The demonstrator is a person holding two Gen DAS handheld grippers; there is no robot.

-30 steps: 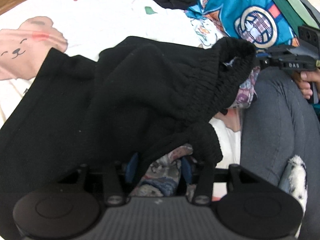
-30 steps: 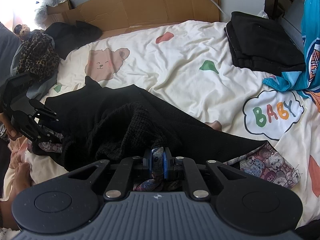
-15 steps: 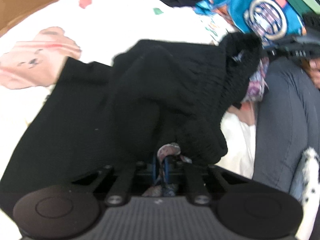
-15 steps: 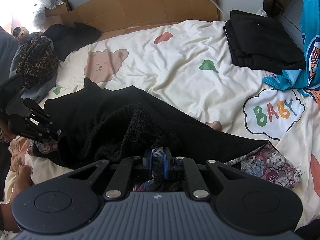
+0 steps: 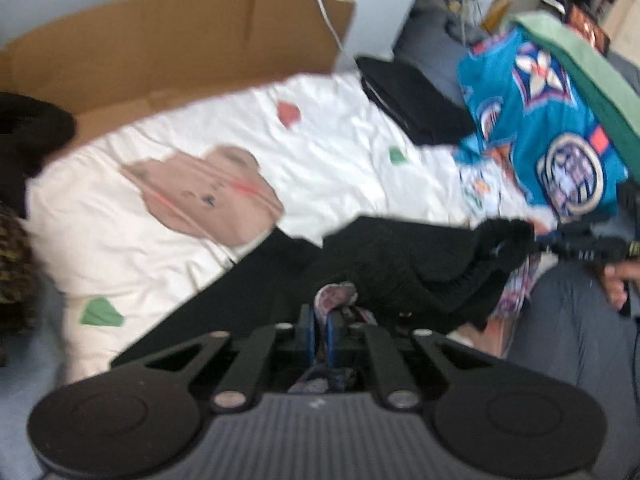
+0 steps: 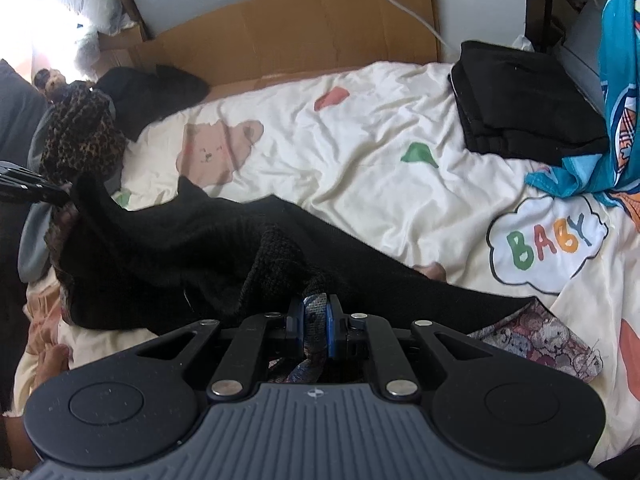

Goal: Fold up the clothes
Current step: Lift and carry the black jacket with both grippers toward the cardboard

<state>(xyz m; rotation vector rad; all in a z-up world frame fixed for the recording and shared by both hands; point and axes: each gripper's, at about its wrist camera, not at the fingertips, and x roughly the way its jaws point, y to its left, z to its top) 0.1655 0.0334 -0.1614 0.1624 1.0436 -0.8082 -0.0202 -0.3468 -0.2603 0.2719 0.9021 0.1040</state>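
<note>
Left wrist view, blurred: left gripper (image 5: 320, 330) has its blue pads pressed together on a fold of patterned grey-pink lining cloth that belongs to the black knit garment (image 5: 404, 268). Its jaws have just closed on that fold. The garment's ribbed black waistband stretches rightward to the right gripper (image 5: 538, 240), seen here from the side with a hand (image 5: 618, 284) behind it and a grey-trousered leg (image 5: 572, 332) below.

Right wrist view, sharp: right gripper (image 6: 316, 326) is likewise clamped tight on a bunch of the same patterned lining at the garment's (image 6: 224, 248) near edge. The black cloth runs leftward and upward to the left gripper, only its dark fingers (image 6: 36, 192) visible at the left edge, and rightward flat along the bed, ending near a patterned hem (image 6: 540, 336).

Only this view shows the "BABY" cloud print (image 6: 548, 244) and the leopard-print cloth heap (image 6: 80, 136) at far left.

Both views: cream crumpled bedsheet (image 6: 360, 168) with a pink bear print (image 6: 216, 152); a folded stack of black clothes (image 6: 524, 104) at far right; a bright blue printed fabric (image 5: 552, 128) to the right; flattened brown cardboard (image 6: 300, 28) along the far edge of the bed.

Garment texture: coarse open knit near the waistband, smoother on the leg panels.
</note>
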